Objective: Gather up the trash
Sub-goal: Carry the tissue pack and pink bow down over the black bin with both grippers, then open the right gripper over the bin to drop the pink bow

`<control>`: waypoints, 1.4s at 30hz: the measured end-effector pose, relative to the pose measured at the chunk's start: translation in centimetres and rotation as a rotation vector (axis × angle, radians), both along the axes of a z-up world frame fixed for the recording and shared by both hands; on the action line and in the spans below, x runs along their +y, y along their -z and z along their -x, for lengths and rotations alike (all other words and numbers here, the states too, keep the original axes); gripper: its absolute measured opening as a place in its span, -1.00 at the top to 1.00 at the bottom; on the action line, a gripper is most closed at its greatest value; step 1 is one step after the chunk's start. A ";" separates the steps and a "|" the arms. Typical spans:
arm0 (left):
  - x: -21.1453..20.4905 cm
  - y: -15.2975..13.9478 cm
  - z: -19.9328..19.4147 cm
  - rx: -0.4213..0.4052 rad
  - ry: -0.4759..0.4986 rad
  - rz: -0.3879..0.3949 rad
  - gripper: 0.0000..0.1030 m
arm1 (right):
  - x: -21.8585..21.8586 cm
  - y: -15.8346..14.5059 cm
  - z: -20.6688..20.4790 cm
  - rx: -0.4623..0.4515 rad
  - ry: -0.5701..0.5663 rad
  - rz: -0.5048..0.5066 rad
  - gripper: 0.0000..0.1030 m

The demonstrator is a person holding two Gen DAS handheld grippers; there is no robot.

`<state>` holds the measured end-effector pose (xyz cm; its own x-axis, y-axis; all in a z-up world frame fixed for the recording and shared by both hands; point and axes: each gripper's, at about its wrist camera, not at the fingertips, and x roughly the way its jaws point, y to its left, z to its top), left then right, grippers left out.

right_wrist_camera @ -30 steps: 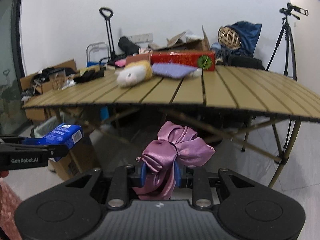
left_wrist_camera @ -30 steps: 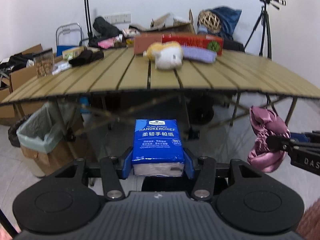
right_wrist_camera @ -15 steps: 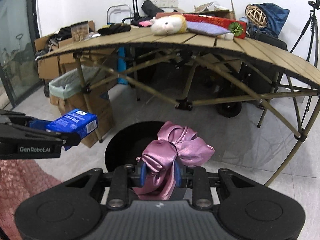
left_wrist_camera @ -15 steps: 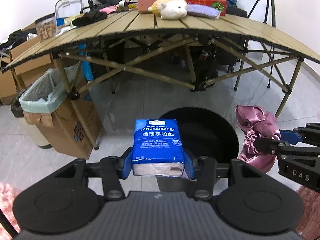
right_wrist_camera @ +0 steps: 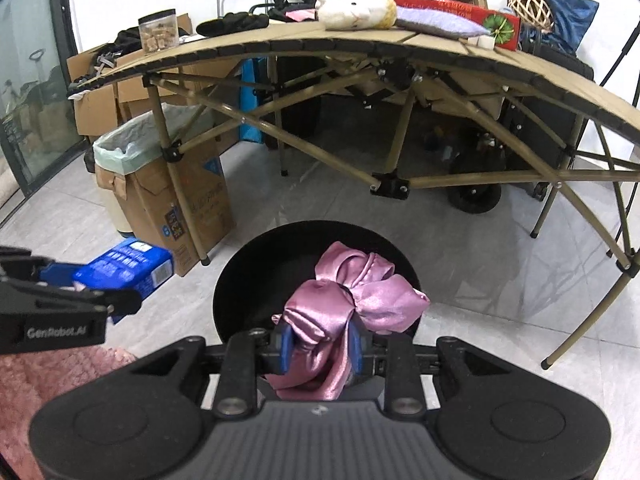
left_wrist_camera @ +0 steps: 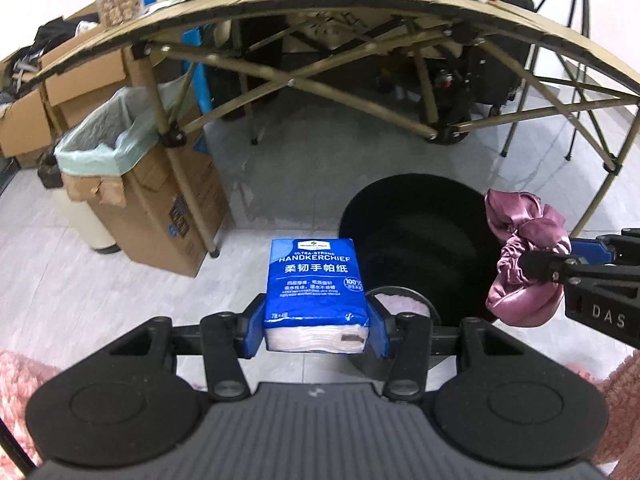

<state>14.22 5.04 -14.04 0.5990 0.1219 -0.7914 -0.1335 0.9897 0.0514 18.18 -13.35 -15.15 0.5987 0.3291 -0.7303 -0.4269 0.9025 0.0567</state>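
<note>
- The left gripper (left_wrist_camera: 316,330) has its jaws clamped on the sides of a blue tissue pack (left_wrist_camera: 315,280); the pack stands upright between the blue pads, just short of the near rim of the black bin (left_wrist_camera: 416,216) on the floor.
- The right gripper (right_wrist_camera: 318,344) has its jaws pinched nearly together on a pink satin scrunchie (right_wrist_camera: 352,300); from the right wrist view the cloth hangs over the bin's dark mouth, so it looks the better placed of the two.
- The step in hand seems to be the drop into the bin; to do it well, the left hand should carry the pack further forward until it sits wholly over the opening, since a release from here could land it on the rim or the tiles.
- Part each pair of jaws only when its load is centred and low over the mouth; the scrunchie is limp and may snag on a pad, so a wide opening would help.
- Keep the two grippers apart over the bin to avoid a knock; the lined cardboard box (left_wrist_camera: 136,184) beside the tabletop (left_wrist_camera: 400,4) leg is not the nearer target.
</note>
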 end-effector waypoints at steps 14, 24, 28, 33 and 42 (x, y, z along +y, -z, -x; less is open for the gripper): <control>1.2 0.8 -1.5 0.041 -0.062 0.009 0.00 | 3.4 2.8 -4.1 0.087 -0.018 0.021 0.49; 1.2 0.8 -1.4 0.030 -0.053 0.000 0.00 | 4.1 4.3 -6.3 0.092 -0.008 0.046 0.43; 1.2 0.8 -1.5 0.031 -0.056 0.000 0.00 | 3.5 4.7 -6.6 0.109 0.002 0.030 0.26; 1.2 0.8 -1.5 0.032 -0.056 0.000 0.00 | 2.8 4.0 -6.3 0.063 0.030 0.033 -0.64; 1.0 0.9 -1.7 0.032 -0.053 -0.006 0.00 | 1.8 4.0 -6.3 0.053 0.075 0.060 -0.91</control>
